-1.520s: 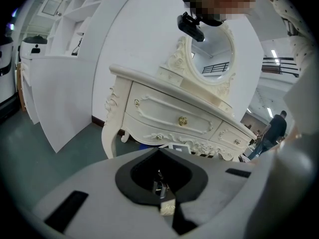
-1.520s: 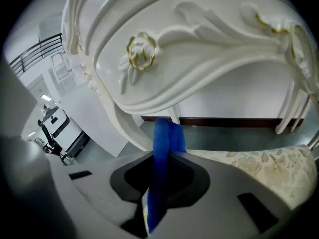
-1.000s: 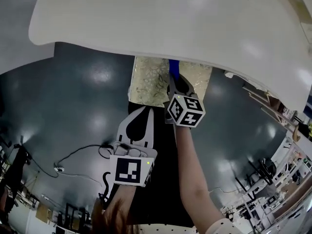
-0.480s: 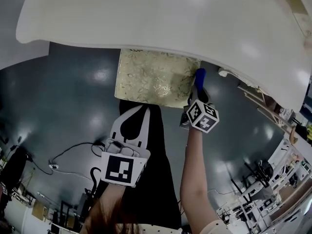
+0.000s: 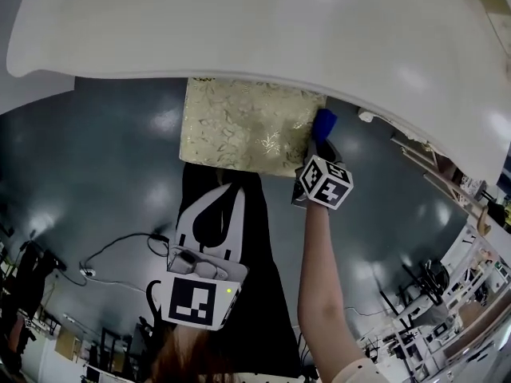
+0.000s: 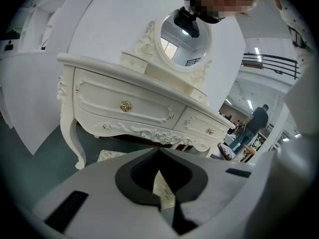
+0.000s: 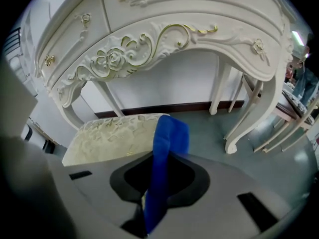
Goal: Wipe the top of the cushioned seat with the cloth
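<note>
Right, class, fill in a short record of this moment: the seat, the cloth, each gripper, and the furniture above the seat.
seat: cushioned seat, pale gold pattern, partly under the white dressing table
cloth: blue cloth, standing up from the jaws, at the seat's right edge; contact unclear
right gripper: right gripper, shut on the cloth
left gripper: left gripper, jaws together, empty, on the person's side of the seat

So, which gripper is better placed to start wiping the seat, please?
Right: the right gripper is shut on the blue cloth beside the cushioned seat; the left gripper is shut, empty, short of it.
</note>
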`<act>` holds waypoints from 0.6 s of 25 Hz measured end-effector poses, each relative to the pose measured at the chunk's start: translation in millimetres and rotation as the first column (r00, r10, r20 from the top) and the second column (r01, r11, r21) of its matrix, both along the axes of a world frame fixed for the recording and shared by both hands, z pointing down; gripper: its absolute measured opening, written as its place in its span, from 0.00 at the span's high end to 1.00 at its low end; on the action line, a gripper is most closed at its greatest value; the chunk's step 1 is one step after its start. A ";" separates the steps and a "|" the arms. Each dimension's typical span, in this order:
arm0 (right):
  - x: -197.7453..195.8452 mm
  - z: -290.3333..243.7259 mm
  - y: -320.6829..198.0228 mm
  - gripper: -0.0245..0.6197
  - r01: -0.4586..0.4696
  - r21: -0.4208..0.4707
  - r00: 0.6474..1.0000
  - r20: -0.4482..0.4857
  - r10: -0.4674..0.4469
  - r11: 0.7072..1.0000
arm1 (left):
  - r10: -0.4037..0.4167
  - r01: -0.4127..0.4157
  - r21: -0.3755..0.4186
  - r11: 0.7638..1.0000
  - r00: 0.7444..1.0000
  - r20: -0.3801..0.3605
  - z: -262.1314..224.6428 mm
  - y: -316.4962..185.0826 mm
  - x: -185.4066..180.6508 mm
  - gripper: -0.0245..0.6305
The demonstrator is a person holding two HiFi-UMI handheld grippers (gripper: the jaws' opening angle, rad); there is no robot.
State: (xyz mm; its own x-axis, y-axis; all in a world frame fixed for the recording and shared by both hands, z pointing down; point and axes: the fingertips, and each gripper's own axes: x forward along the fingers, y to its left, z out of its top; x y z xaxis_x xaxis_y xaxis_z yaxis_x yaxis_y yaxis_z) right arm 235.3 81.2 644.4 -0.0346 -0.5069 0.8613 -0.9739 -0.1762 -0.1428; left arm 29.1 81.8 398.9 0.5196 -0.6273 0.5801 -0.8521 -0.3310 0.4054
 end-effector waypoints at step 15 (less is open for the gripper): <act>-11.3 -6.2 -3.3 0.87 -0.102 -0.022 0.995 -0.013 0.102 0.995 | 0.065 -0.065 -0.009 0.998 0.998 0.011 1.2 -19.2 -25.1 0.96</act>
State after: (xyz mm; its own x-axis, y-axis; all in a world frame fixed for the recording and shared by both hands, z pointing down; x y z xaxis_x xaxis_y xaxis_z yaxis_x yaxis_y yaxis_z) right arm 224.0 77.9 638.1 0.0266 -0.4879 0.8725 -0.9524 -0.2776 -0.1262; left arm 4.1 62.6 400.2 0.5530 -0.5869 0.5915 -0.8332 -0.3825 0.3995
